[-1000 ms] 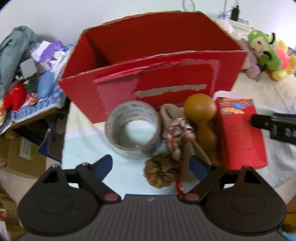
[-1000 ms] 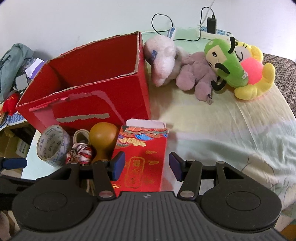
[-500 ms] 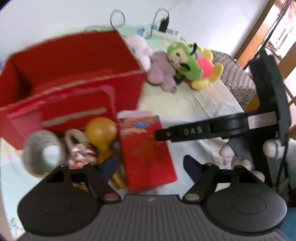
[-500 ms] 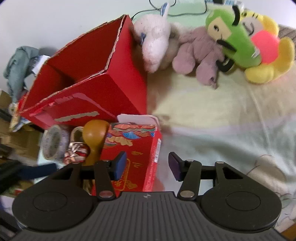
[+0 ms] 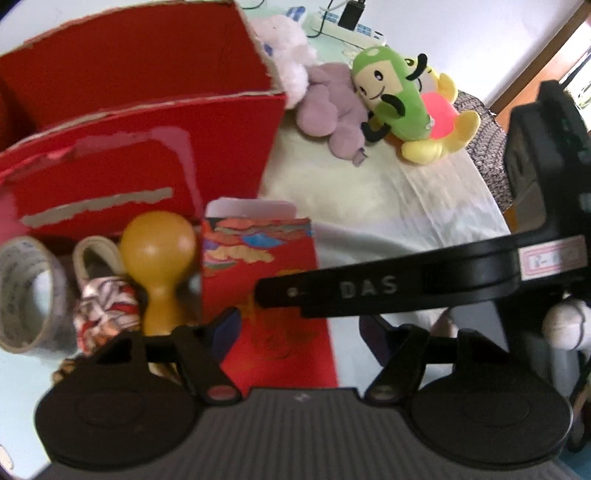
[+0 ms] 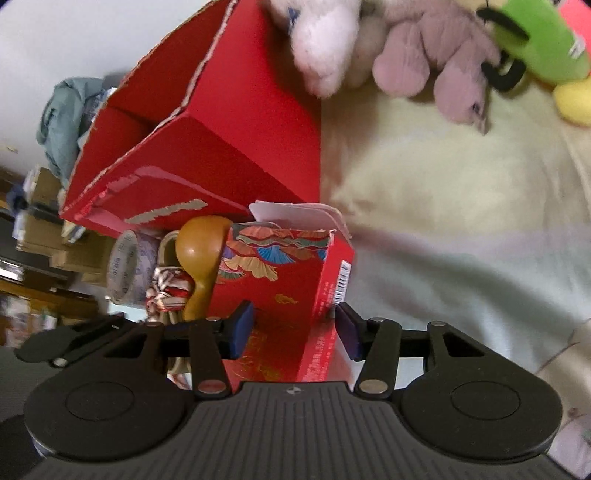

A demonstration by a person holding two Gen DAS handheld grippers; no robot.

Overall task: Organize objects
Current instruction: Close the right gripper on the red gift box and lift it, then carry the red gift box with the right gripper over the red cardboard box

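A small red decorated box [image 6: 288, 291] with its top flap up stands in front of the big red cardboard box [image 6: 229, 147]. My right gripper [image 6: 293, 326] straddles the small box, jaws closing, pads close beside its sides and not clearly pressing. In the left wrist view the same small box [image 5: 258, 280] shows its lower part between the fingers of my left gripper [image 5: 299, 332], whose jaws are closing too; the right pad stays apart from it. The right gripper's black finger [image 5: 369, 288] crosses above. Left of the box are a wooden gourd [image 5: 159, 258], a striped cloth shoe [image 5: 107, 306] and a tape roll [image 5: 26, 291].
The big red box [image 5: 147, 147] is open-topped. Behind it lie a white plush [image 5: 284, 66], a purple plush [image 5: 332, 110] and a green plush [image 5: 391, 99] on the pale sheet [image 5: 388, 199]. A power strip [image 5: 347, 26] sits at the back. Cardboard boxes and other clutter [image 6: 62, 122] crowd the left.
My left gripper swung right from the tape roll and pine cone to the small red box and narrowed. My right gripper tilted down and closed in around that box.
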